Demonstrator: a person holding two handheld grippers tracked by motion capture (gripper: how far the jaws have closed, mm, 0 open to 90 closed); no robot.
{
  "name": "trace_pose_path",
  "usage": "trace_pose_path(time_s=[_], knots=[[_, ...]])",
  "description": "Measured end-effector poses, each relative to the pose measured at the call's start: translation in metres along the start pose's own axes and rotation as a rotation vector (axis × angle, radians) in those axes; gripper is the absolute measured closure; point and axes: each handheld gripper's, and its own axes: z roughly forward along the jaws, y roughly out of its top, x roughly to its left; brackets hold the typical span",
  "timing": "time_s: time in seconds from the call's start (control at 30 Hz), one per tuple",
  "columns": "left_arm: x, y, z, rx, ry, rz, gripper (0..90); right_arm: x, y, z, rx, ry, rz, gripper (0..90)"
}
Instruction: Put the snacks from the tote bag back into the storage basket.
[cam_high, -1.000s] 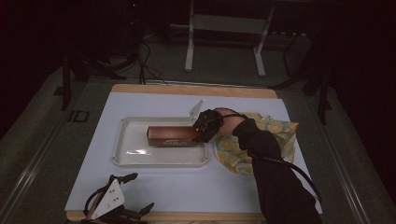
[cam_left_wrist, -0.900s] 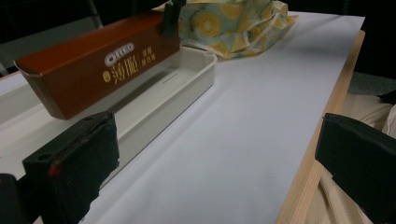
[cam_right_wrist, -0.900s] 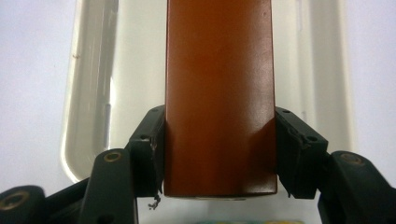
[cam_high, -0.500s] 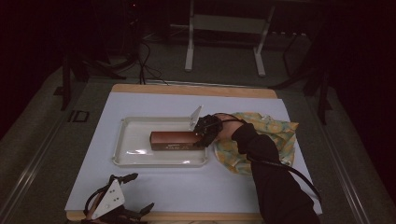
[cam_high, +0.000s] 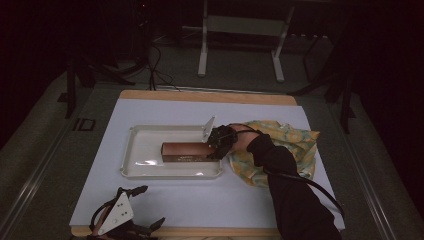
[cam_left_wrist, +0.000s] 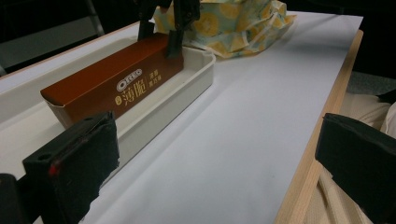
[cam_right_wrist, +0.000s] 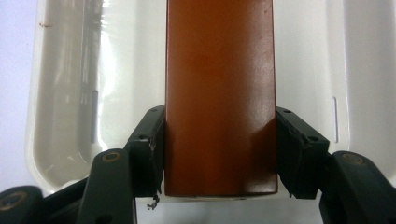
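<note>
Work in hand: setting a brown Oreo thin-crisps box (cam_high: 186, 150) into the white tray (cam_high: 145, 172).
Right claw (cam_right_wrist: 219, 154): closed on the box's near end, one pad on each long side; the box fills the gap between the jaws.
Box: lies lengthwise in the tray's right half, its right end at the tray's right rim, and seems to rest on the tray floor.
Tray: near the middle of the desk (cam_high: 165, 107), on the white sheet.
Left claw (cam_left_wrist: 219, 154): jaws wide apart with nothing between them, at the desk's near left corner, well apart from the tray.
Cloth (cam_high: 285, 145): yellow-patterned, bunched just beside the tray toward the desk's right edge.
Progress: placement looks almost done; what is left, I judge, is to release the box and withdraw.
</note>
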Motion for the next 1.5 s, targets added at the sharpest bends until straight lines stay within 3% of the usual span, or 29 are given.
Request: trace_pose_path(time_s=[0.43, 0.47, 0.8, 1.03, 1.3, 1.5], knots=[[0.0, 0.0, 0.0, -0.003, 0.001, -0.003, 0.0, -0.003, 0.002, -0.004, 0.017, 0.013, 0.034, 35.2], [0.0, 0.0, 0.0, -0.002, 0.001, -0.003, 0.0, -0.004, 0.002, -0.007, 0.012, 0.015, 0.057, 34.5], [0.0, 0.0, 0.0, 0.0, 0.002, -0.003, 0.0, -0.005, 0.005, -0.028, -0.032, -0.005, 0.053, 35.3], [0.0, 0.0, 0.0, 0.0, 0.002, -0.002, 0.0, -0.003, 0.006, -0.04, -0.048, -0.026, 0.077, 35.0], [0.001, 0.0, 0.0, 0.0, 0.002, -0.003, 0.0, -0.006, 0.002, -0.059, -0.083, -0.08, 0.146, 30.0], [0.001, 0.0, 0.001, -0.001, 0.002, -0.005, 0.0, -0.01, -0.007, -0.074, -0.127, -0.128, 0.224, 23.6]])
